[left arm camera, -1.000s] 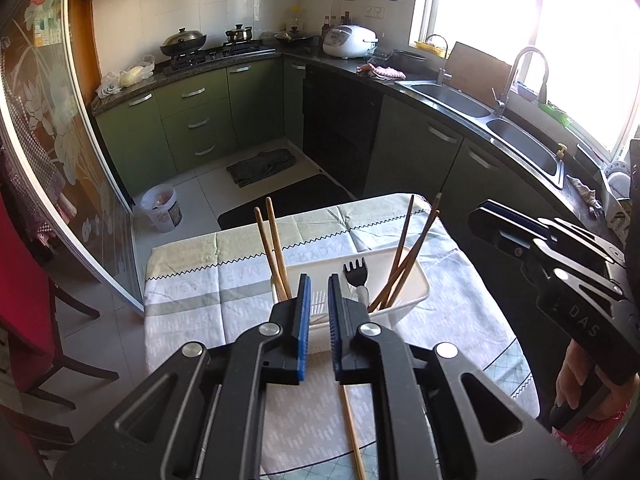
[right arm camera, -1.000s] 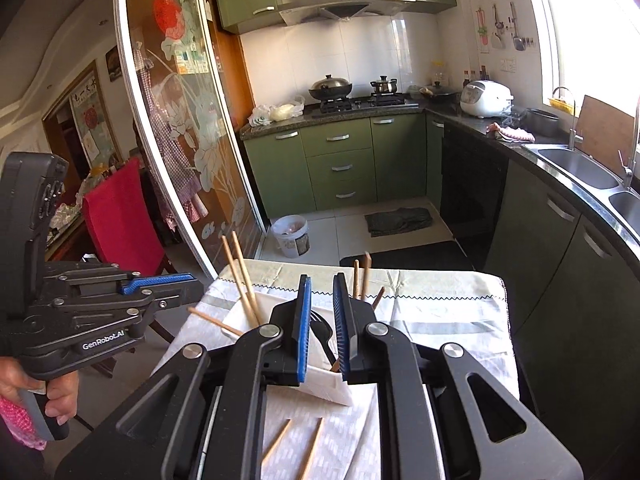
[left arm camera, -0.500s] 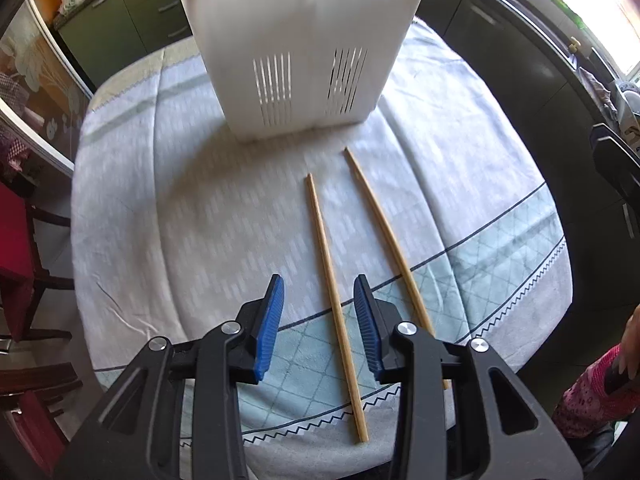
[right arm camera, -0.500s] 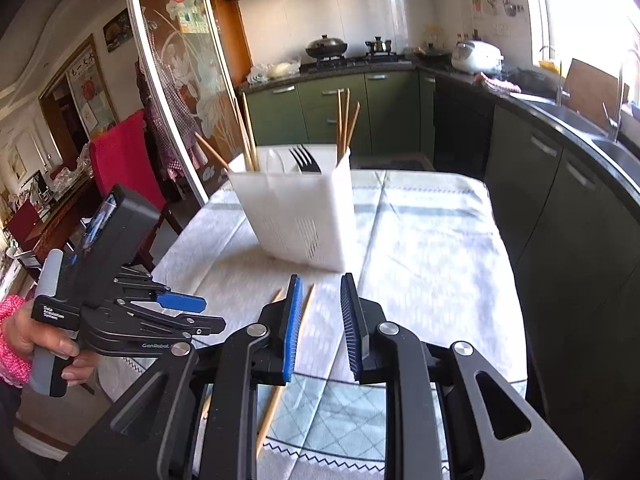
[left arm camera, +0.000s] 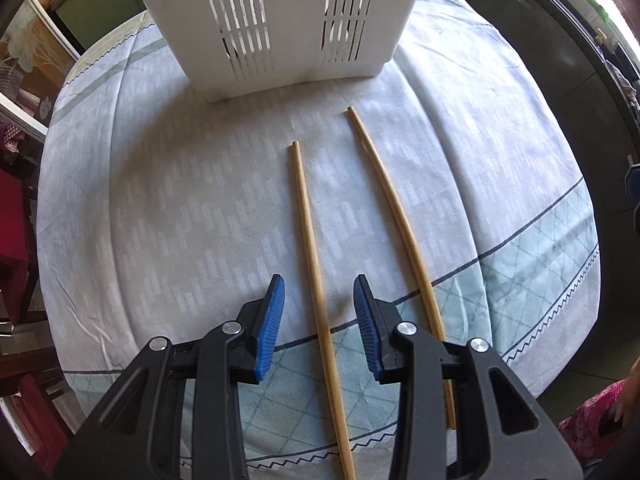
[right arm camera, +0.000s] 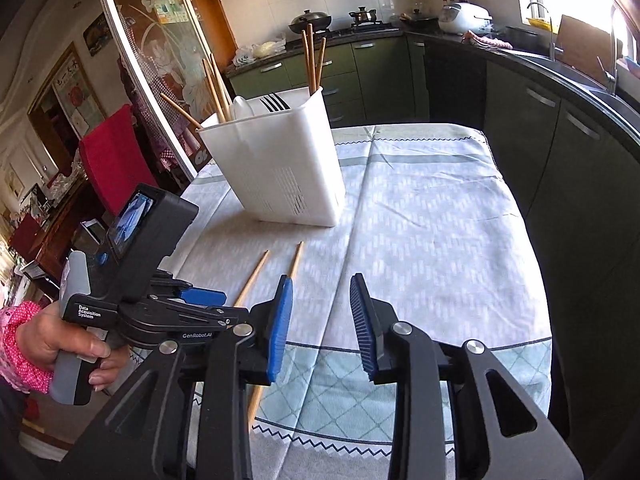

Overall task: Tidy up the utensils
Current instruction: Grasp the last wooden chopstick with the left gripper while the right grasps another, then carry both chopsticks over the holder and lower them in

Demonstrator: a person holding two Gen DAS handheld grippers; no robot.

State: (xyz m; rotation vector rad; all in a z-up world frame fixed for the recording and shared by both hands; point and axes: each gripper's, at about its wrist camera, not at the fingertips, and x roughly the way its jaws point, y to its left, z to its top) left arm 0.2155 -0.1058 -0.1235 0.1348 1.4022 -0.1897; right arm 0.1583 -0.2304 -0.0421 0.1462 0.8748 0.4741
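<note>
Wooden chopstick (left arm camera: 310, 240) lies lengthwise between my left gripper (left arm camera: 319, 312) pads, untouched, pointing at the white caddy (left arm camera: 280, 20). Left jaws parted; right gripper (right arm camera: 321, 320) opening, empty, farther off.

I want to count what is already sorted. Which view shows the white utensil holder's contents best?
The right wrist view: the white utensil holder shows its open top, with chopsticks and a fork standing inside. The left wrist view shows only its slotted front wall, top cropped.
</note>
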